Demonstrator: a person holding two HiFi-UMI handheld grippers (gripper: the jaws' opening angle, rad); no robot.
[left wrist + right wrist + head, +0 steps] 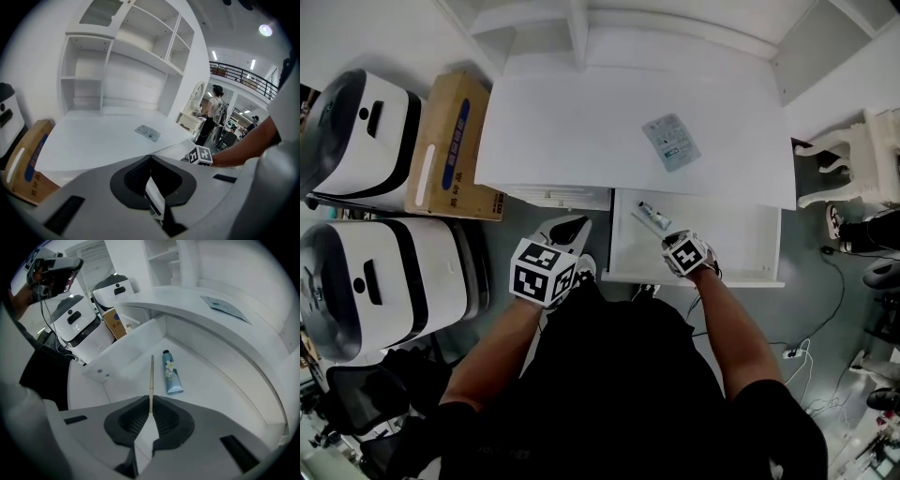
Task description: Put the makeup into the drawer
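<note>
At the far left, two white domed appliances point(370, 127), one nearer than the other. Just beside the farther one, a cardboard box point(455, 141) against the side of the white table point(572, 122).

Below the table's front edge, left of the drawer, the left hand-held gripper point(567, 231). Jaws drawn together, with nothing gripped (only a pale sliver showing through the gap).

On the table top, right of middle, a flat pale-blue packet point(671, 142) lying alone.

Under that front edge, the open drawer point(741, 246), white inside. On its floor toward the left, a small blue tube point(172, 373) with a flower print and a dark cap, lying flat. Just beside the tube and apart from it, a slim tan makeup pencil point(151, 378). Pinched at its near end by the right hand-held gripper point(150, 411), jaws closed tight on it and pointed steeply down into the drawer. Cannot tell whether the pencil's far end touches the drawer floor.
</note>
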